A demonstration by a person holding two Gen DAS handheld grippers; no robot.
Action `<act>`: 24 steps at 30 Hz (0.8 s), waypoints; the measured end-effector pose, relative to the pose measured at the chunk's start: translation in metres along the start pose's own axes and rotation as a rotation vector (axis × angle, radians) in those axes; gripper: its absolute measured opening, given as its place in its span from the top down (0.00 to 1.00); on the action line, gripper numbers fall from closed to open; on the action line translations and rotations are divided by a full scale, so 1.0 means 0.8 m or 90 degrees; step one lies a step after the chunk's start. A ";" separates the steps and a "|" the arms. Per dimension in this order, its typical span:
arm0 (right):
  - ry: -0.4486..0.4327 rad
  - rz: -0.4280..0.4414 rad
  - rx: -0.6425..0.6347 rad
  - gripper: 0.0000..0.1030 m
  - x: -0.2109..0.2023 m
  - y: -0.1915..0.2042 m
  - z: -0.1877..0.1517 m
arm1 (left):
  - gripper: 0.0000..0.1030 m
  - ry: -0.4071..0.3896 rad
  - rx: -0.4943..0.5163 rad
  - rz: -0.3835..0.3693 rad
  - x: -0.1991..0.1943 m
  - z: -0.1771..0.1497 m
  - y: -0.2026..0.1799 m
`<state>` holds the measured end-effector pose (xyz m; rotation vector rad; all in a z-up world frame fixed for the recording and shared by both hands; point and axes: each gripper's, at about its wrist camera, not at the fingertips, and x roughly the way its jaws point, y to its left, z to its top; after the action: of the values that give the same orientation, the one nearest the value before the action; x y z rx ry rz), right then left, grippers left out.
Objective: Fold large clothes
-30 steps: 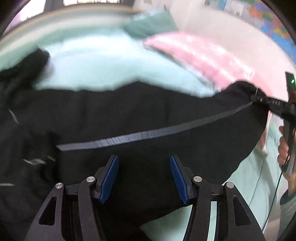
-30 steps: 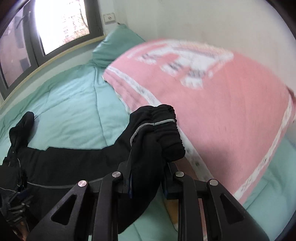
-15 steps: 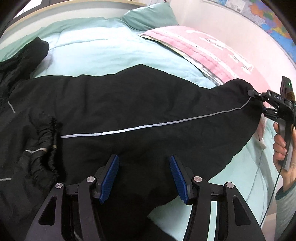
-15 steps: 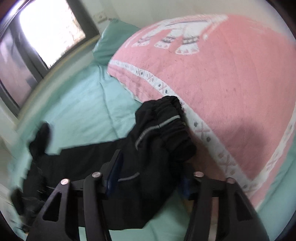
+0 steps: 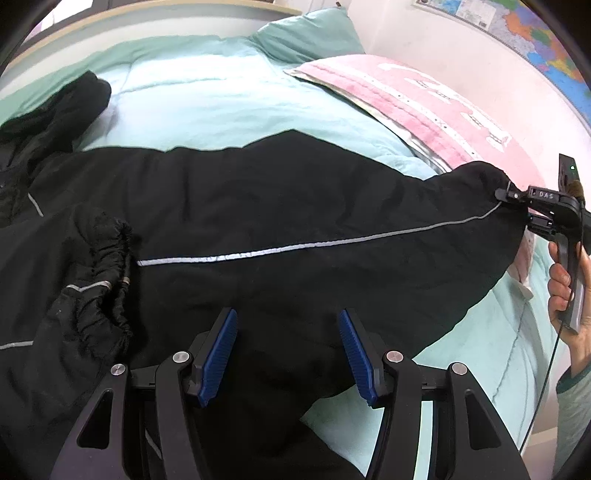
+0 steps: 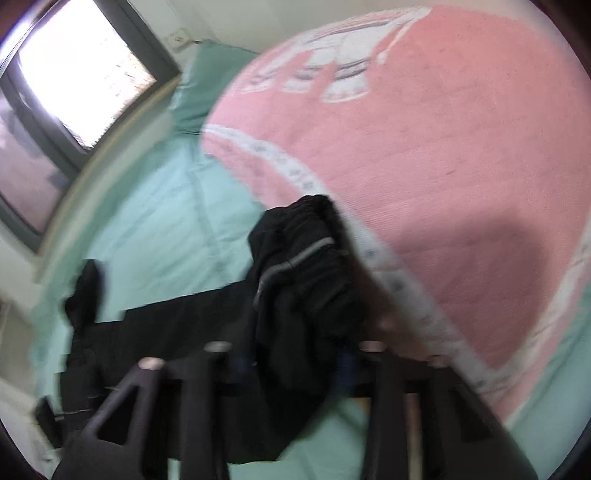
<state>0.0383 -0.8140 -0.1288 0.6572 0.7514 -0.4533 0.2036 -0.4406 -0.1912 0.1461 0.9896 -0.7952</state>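
A large black jacket [image 5: 277, 206] with a thin grey stripe [image 5: 295, 247] lies spread across the bed. My left gripper [image 5: 288, 347] hovers over its near hem, blue pads wide open and nothing pinched. One gathered cuff [image 5: 103, 266] lies bunched at the left. The far sleeve stretches right to my right gripper [image 5: 513, 206], held by a person's hand [image 5: 561, 288]. In the blurred right wrist view the jaws of the right gripper [image 6: 295, 362] are closing on that sleeve's cuff [image 6: 306, 258], which bulges up between them.
The jacket rests on a turquoise bedspread [image 5: 221, 103]. A pink blanket [image 6: 424, 129] lies just right of the held cuff. A green pillow [image 5: 306, 33] sits at the head, a window [image 6: 74, 66] behind it. A map [image 5: 535, 33] hangs on the wall.
The right gripper's jaws spread wide around the cuff half a second ago and have narrowed on it again, while that view rolled. The left gripper and the spread jacket have barely shifted.
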 end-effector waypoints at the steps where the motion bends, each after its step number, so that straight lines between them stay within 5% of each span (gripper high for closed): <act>1: -0.013 -0.014 -0.011 0.76 -0.005 0.003 -0.001 | 0.43 -0.002 0.001 0.001 -0.002 0.000 0.001; 8: -0.057 -0.004 -0.118 0.77 -0.060 0.075 -0.020 | 0.43 -0.035 -0.042 0.006 -0.066 -0.003 0.045; 13: -0.036 0.036 -0.255 0.77 -0.071 0.216 -0.055 | 0.43 -0.070 -0.044 0.042 -0.138 -0.015 0.088; 20: 0.012 0.092 -0.444 0.77 -0.053 0.422 -0.171 | 0.43 -0.108 -0.089 0.073 -0.217 -0.052 0.169; 24: 0.050 0.116 -0.487 0.77 -0.024 0.500 -0.225 | 0.43 -0.114 -0.121 0.102 -0.237 -0.074 0.213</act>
<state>0.1769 -0.4027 -0.0616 0.0219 0.8554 0.0456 0.2185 -0.1911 -0.1143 -0.0099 0.8670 -0.5544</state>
